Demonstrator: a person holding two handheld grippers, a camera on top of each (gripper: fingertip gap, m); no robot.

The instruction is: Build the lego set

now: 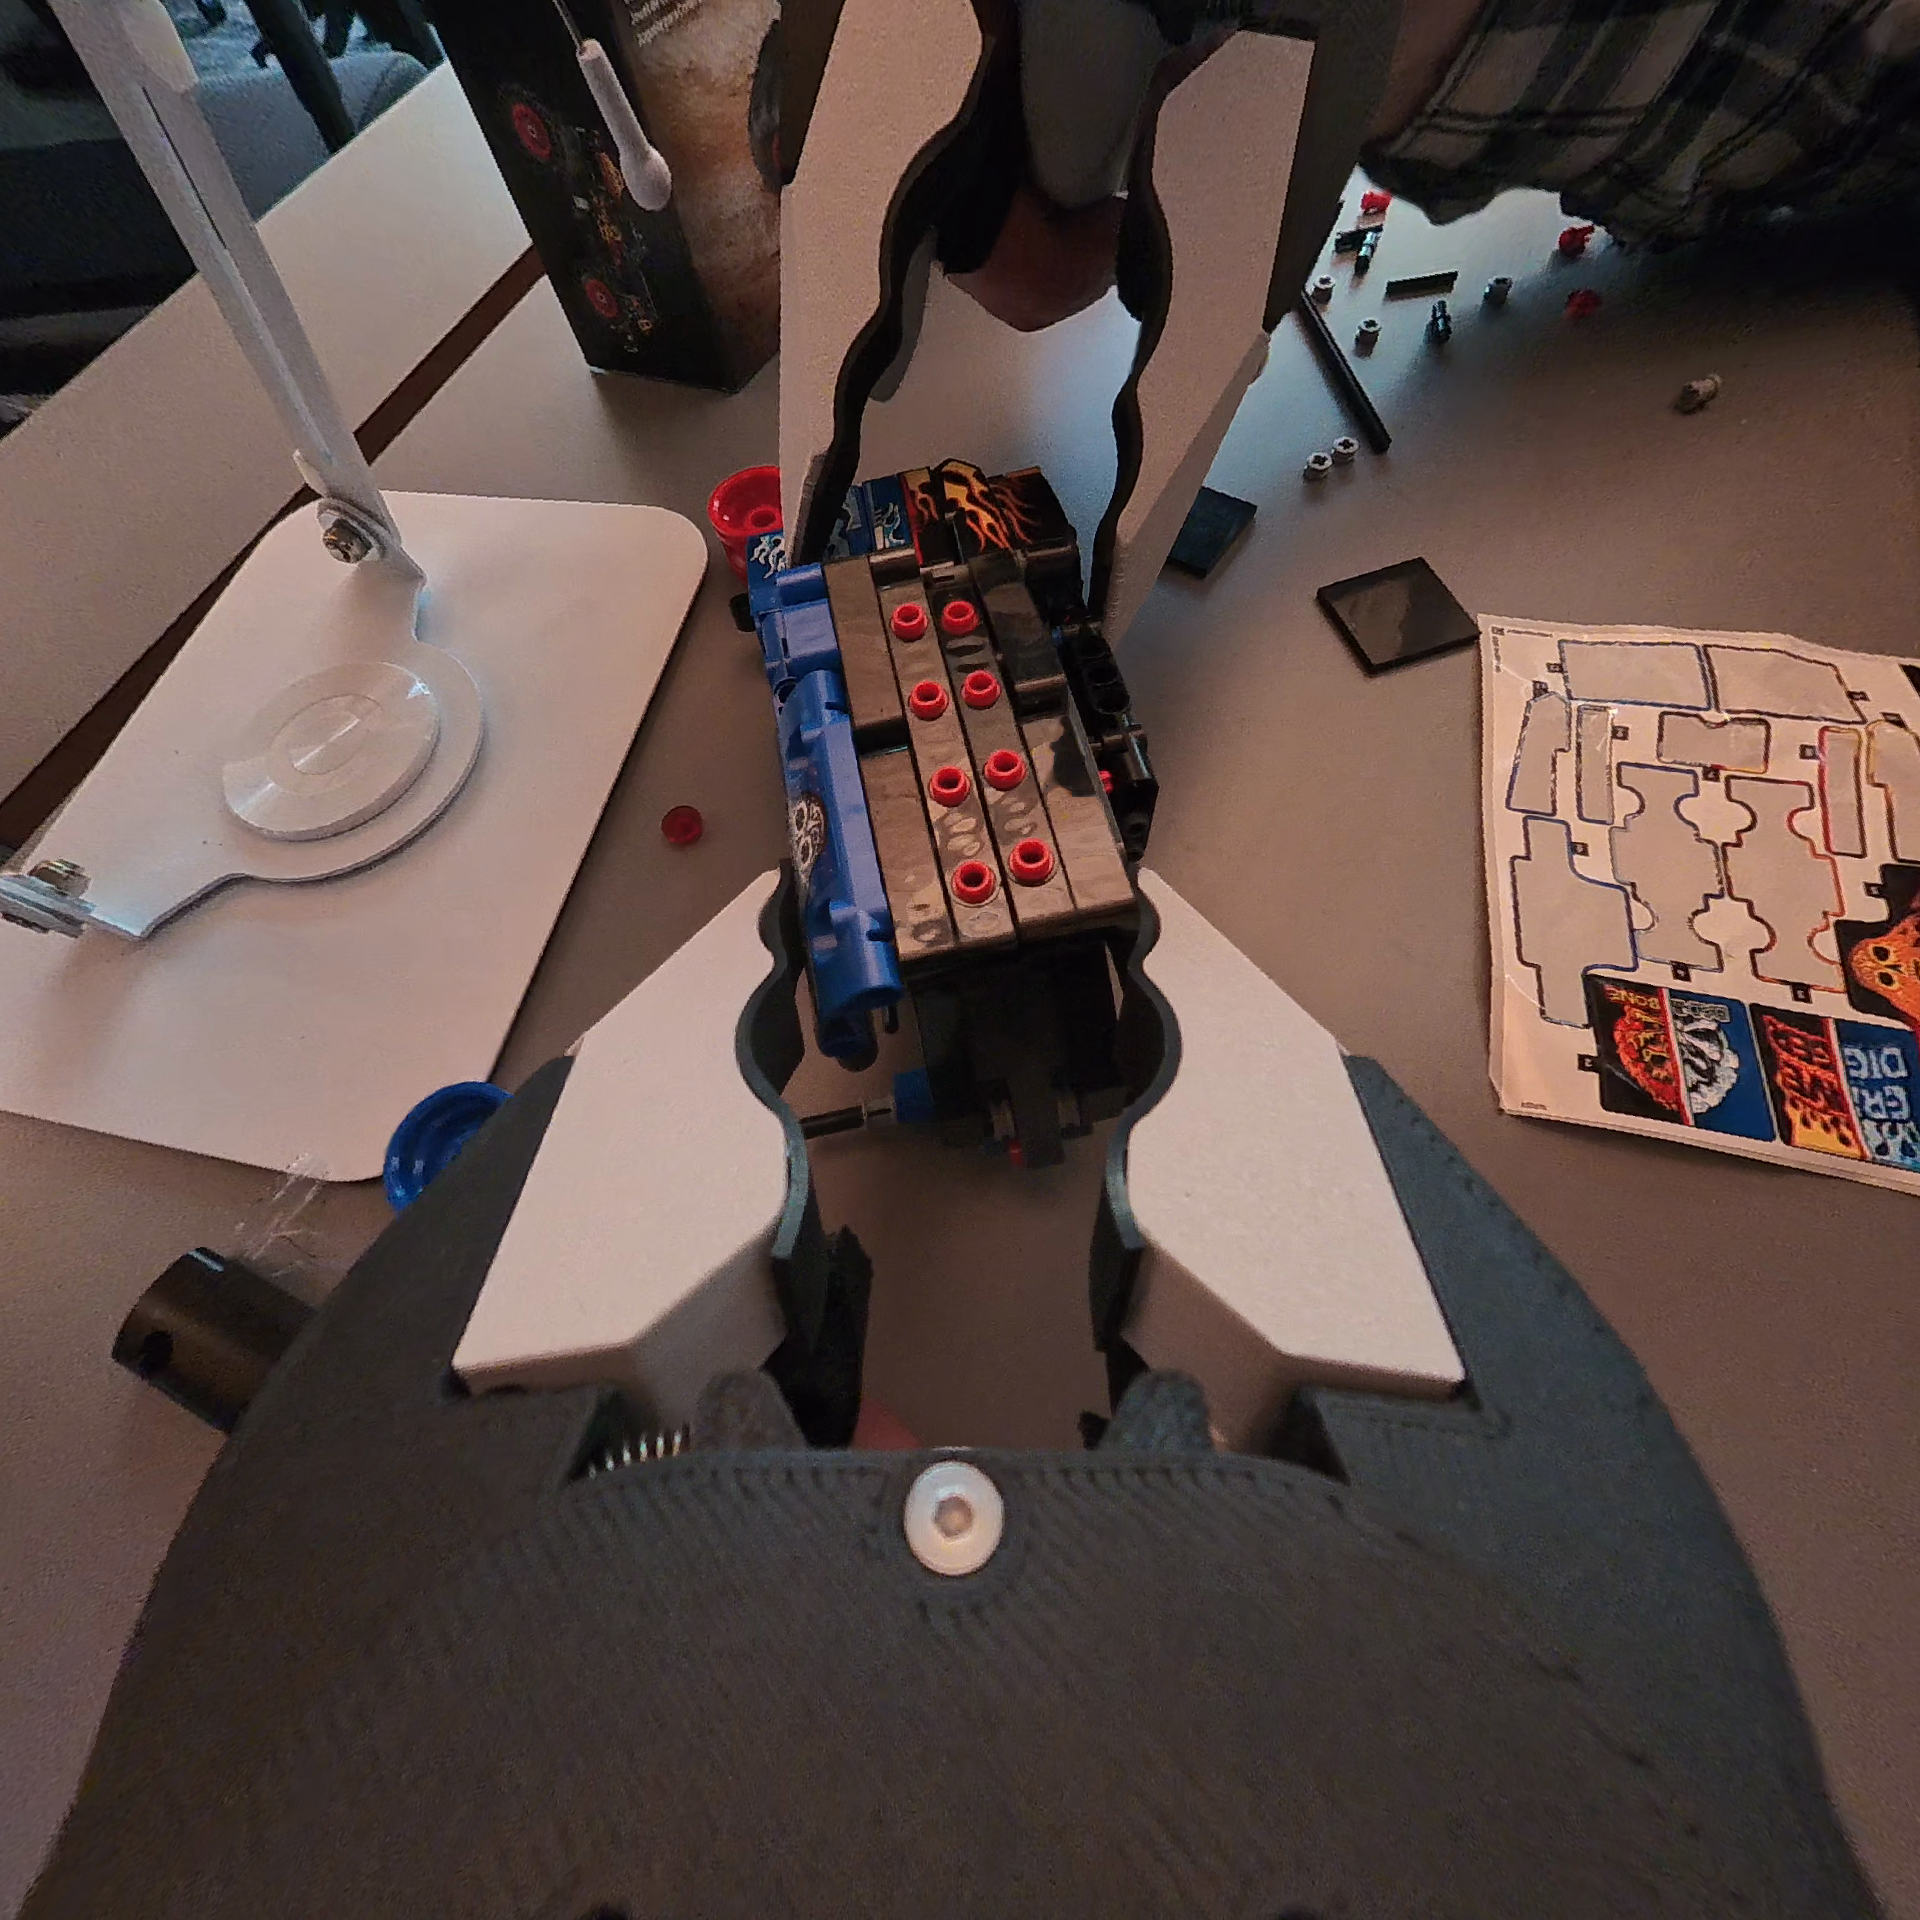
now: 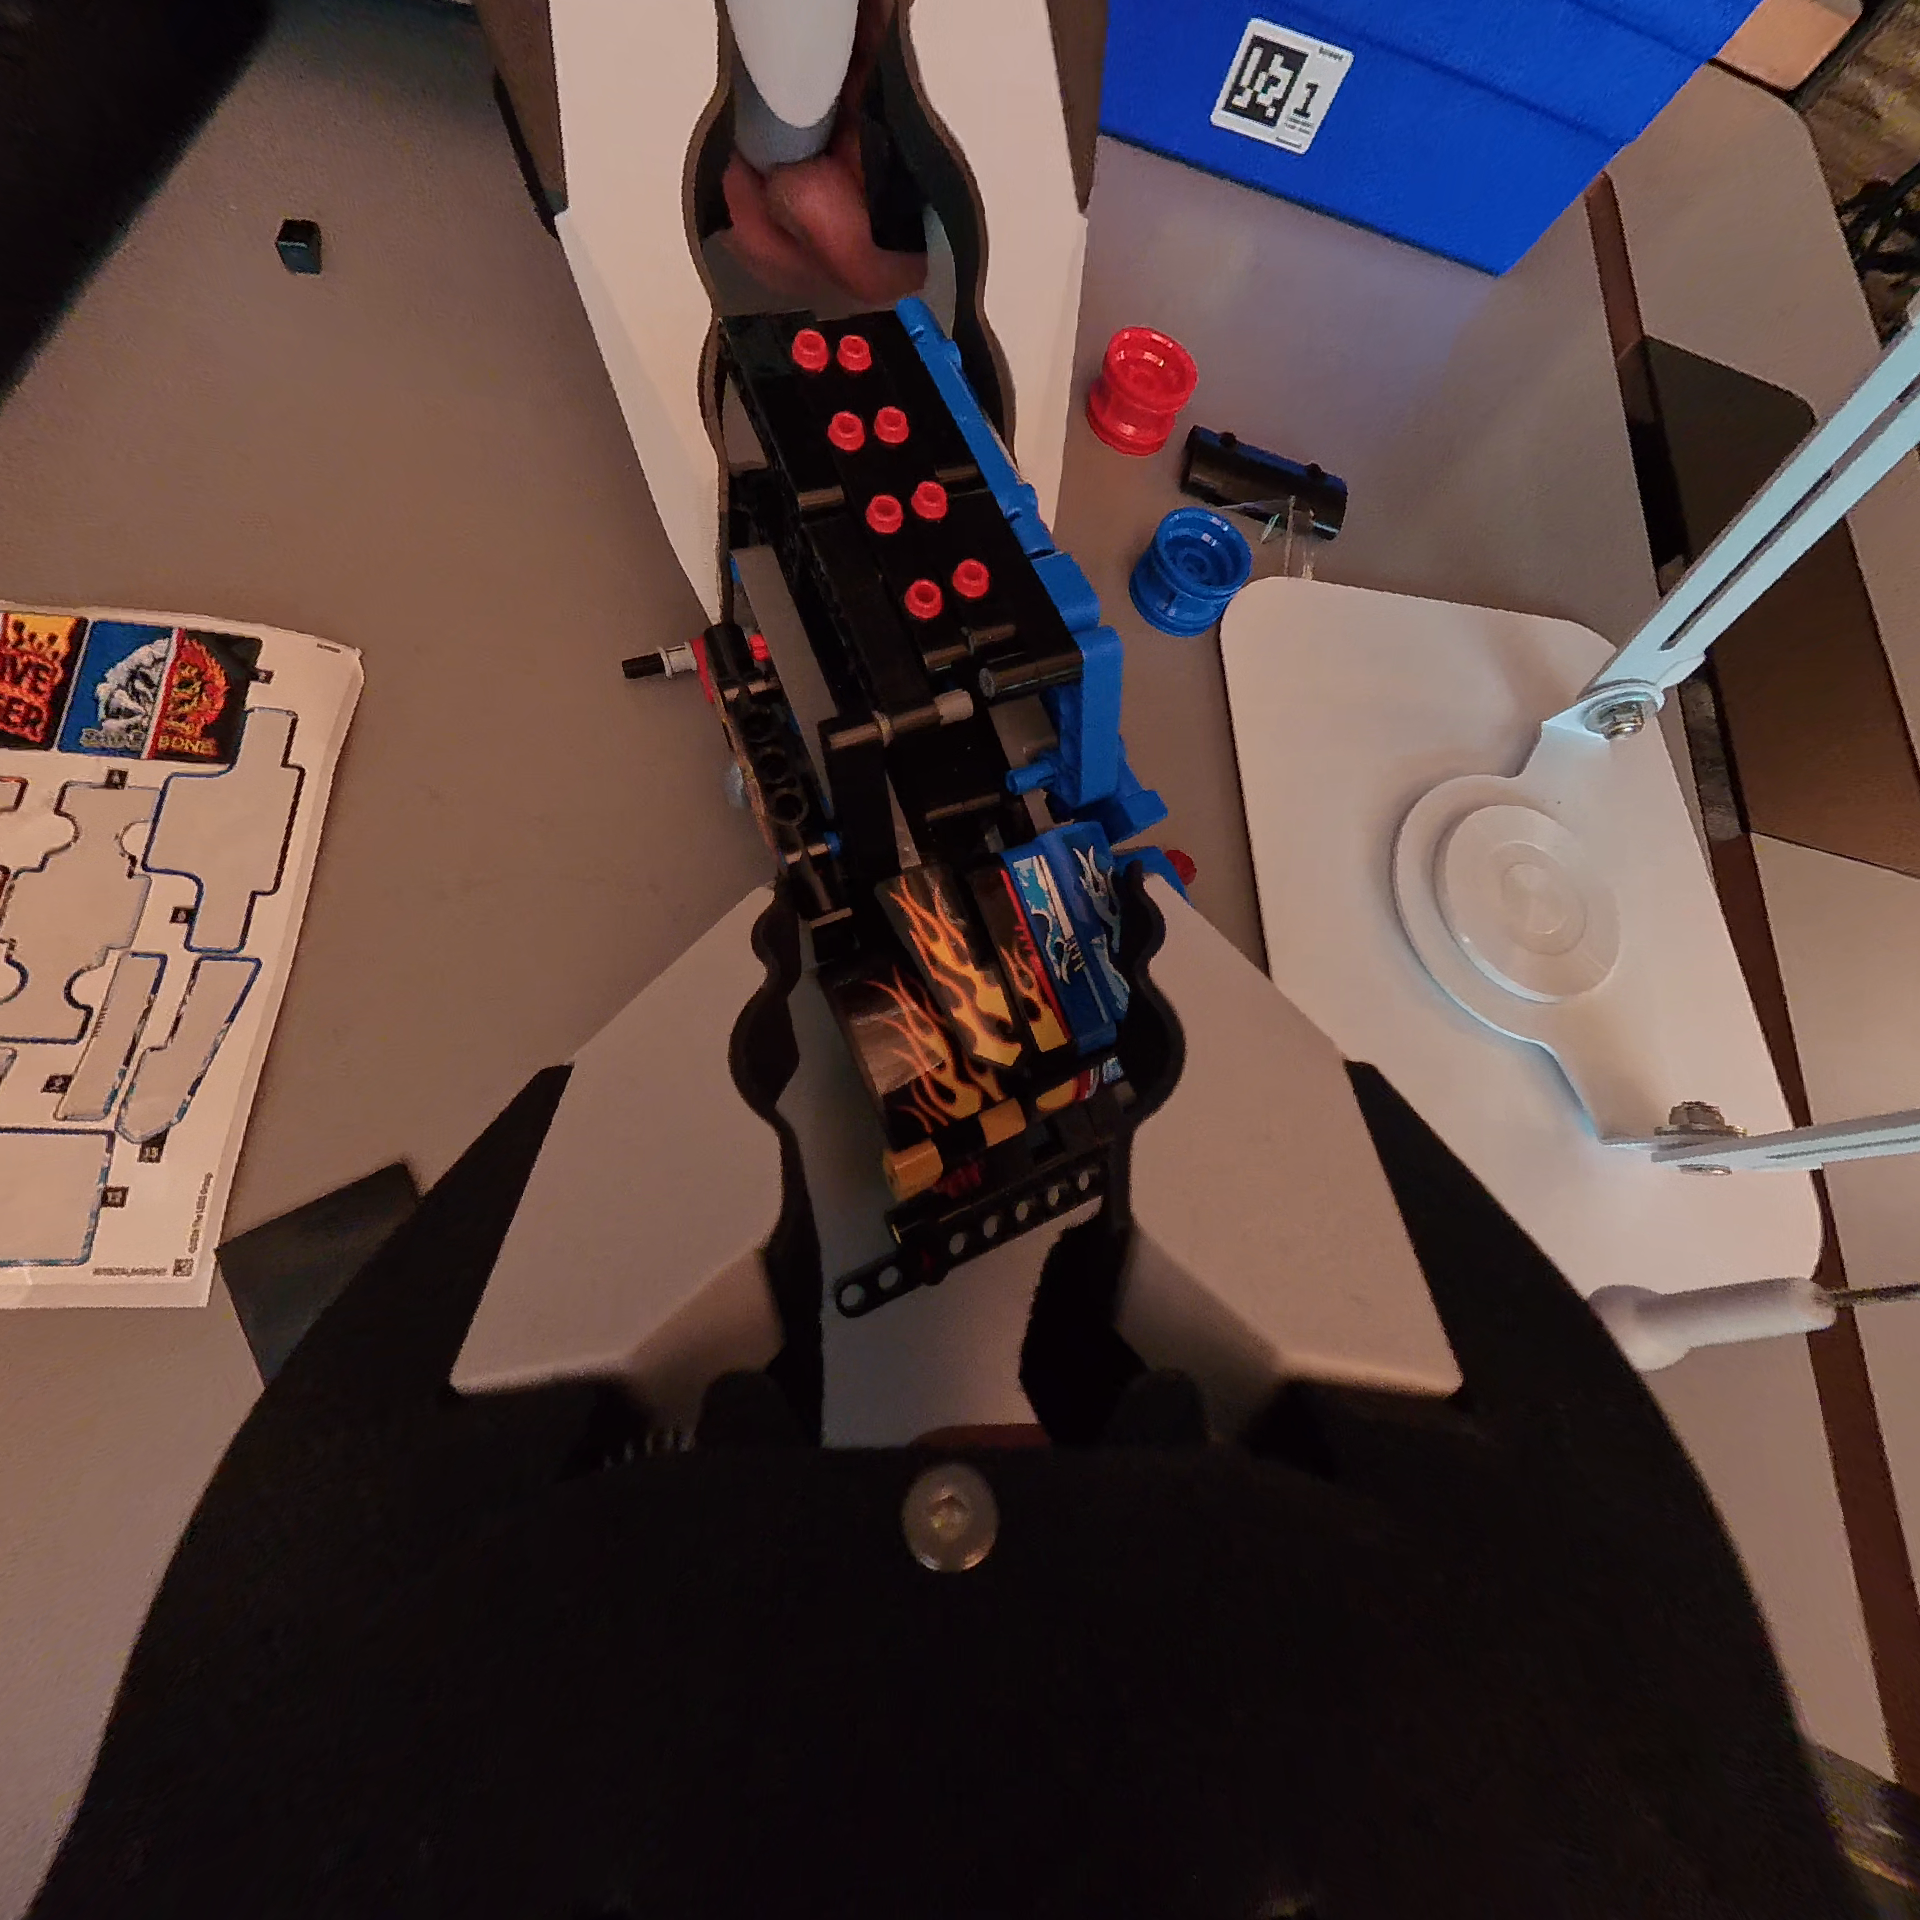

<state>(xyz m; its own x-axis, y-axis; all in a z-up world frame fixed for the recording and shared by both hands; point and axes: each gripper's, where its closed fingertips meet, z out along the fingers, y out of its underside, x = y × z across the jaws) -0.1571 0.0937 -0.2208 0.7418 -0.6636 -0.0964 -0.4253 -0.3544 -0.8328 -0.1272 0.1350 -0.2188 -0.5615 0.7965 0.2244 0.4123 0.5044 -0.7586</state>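
A black and blue lego vehicle body (image 1: 966, 748) with two rows of red pins on top lies on the grey table between both grippers. My left gripper (image 1: 956, 914) is shut on the near end of it, its fingers pressed on the blue side and the black side. My right gripper (image 2: 956, 904) is shut on the other end, the one with the flame and blue sticker panels (image 2: 997, 987). In the left wrist view the right gripper (image 1: 951, 520) comes in from the far side. In the right wrist view the left gripper (image 2: 873, 436) holds the model's (image 2: 914, 582) far end.
A sticker sheet (image 1: 1704, 883) lies beside the model. A red wheel hub (image 2: 1141, 390), a blue wheel hub (image 2: 1190, 569) and a black cylinder (image 2: 1262, 494) lie near a white stand base (image 2: 1507, 914). Small loose parts (image 1: 1434, 312), a black tile (image 1: 1397, 629) and the set's box (image 1: 644, 187) are farther off. About 6 cm separates my left fingertips from my right. My left tips are roughly 9 cm from the blue wheel hub (image 2: 1190, 569).
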